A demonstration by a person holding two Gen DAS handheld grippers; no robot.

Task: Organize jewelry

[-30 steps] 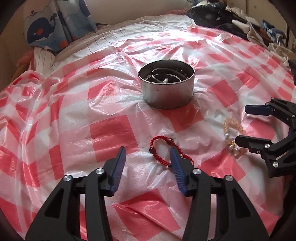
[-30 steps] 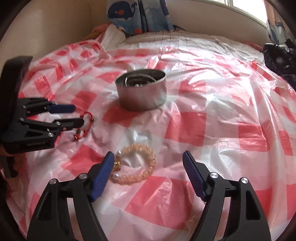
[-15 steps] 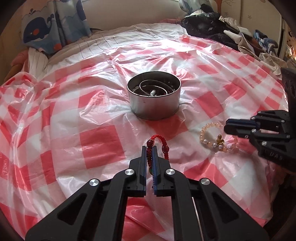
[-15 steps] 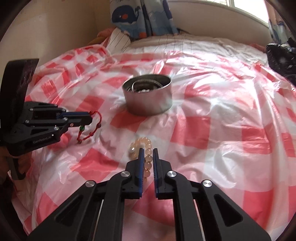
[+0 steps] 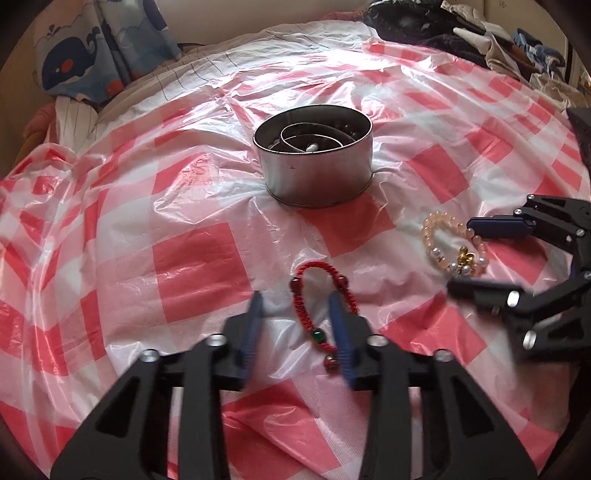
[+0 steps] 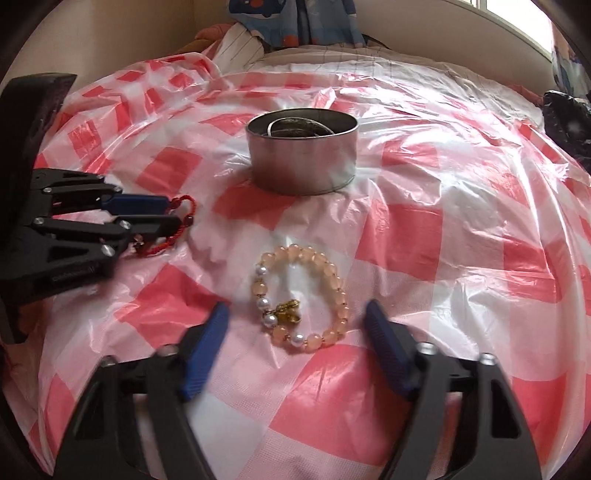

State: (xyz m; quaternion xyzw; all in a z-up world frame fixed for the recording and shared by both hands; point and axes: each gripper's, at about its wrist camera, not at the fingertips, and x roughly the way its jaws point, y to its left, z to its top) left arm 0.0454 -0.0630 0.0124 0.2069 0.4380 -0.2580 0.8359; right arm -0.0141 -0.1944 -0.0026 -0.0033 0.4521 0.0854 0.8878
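A red cord bracelet with dark beads lies on the checked plastic sheet between the open fingers of my left gripper; it also shows in the right wrist view. A peach bead bracelet with pearls and a gold charm lies between the open fingers of my right gripper; it also shows in the left wrist view. A round metal tin with silver bangles inside stands beyond both; it also shows in the right wrist view. Neither gripper holds anything.
The red-and-white plastic sheet covers a bed and is wrinkled. A whale-print cloth lies at the far left, dark clothes at the far right. A window sill runs along the back.
Half a second ago both grippers were shut on their bracelets and lifted. Now both are open and low, with the bracelets lying on the sheet between the fingers.
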